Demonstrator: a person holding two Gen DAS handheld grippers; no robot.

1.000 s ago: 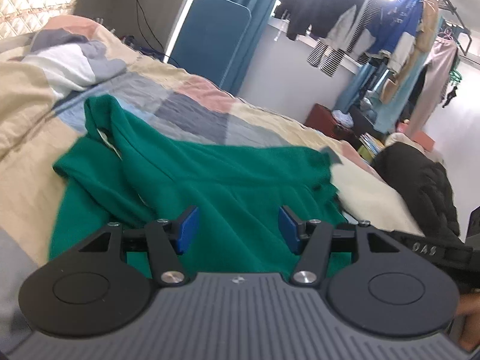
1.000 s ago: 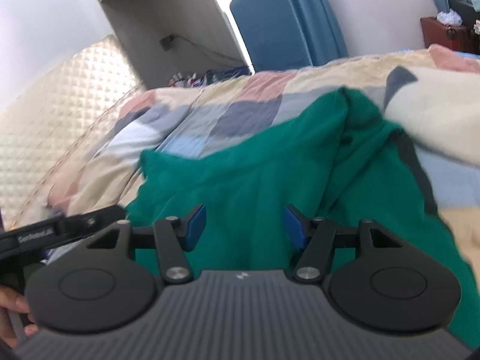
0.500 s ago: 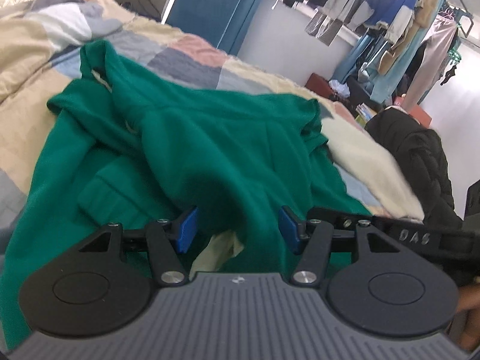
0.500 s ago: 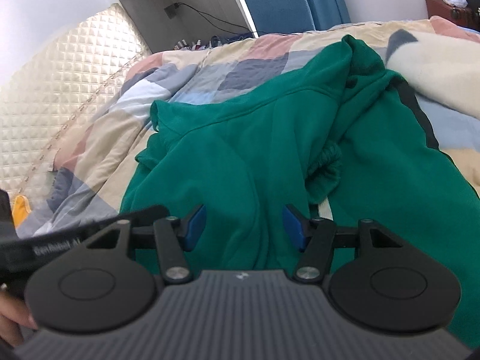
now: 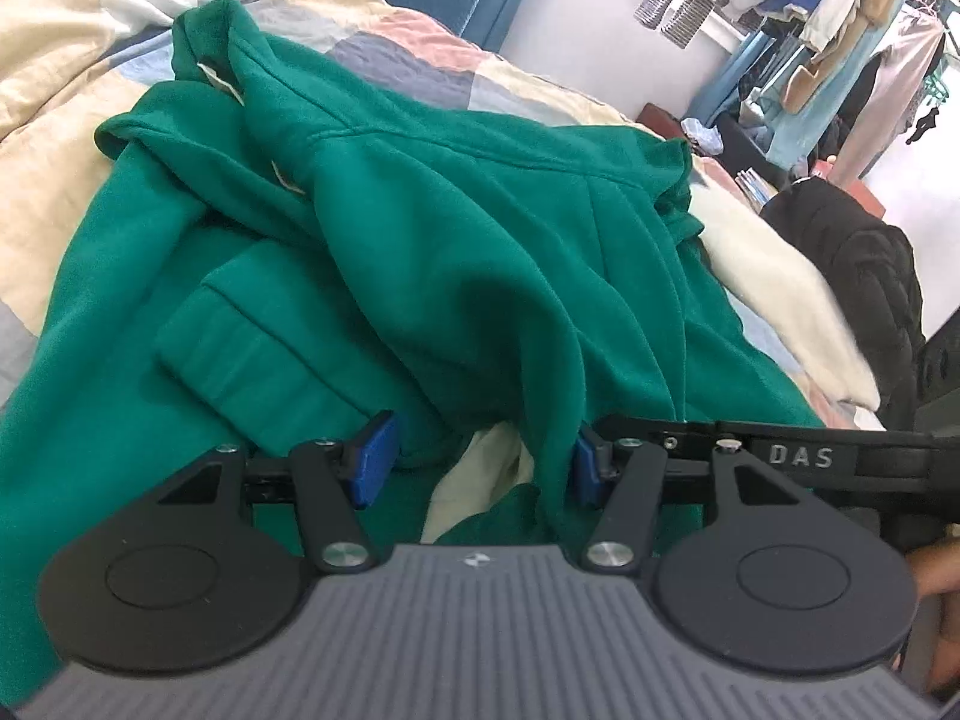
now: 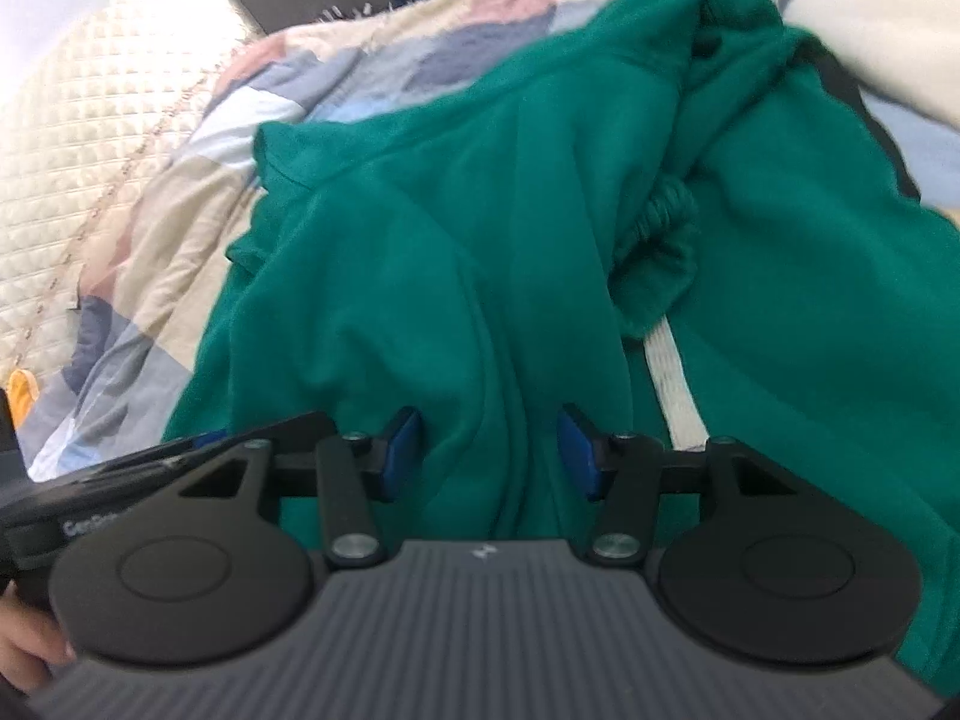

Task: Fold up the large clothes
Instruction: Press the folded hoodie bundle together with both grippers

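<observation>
I see the green sweatshirt [image 5: 456, 228] lying crumpled on the patchwork quilt [image 5: 414, 54] of the bed. Its fleece is bunched into deep folds; a ribbed cuff [image 5: 240, 360] lies flat at the left, and white labels show inside the neck opening. From the right wrist view, the sweatshirt [image 6: 540, 210] shows a gathered cuff beside a white strip [image 6: 672, 384]. My left gripper [image 5: 477, 465] has its jaws apart, with a hanging fold between the blue pads. My right gripper [image 6: 489, 450] is closing, fabric between its pads, not yet pinched.
</observation>
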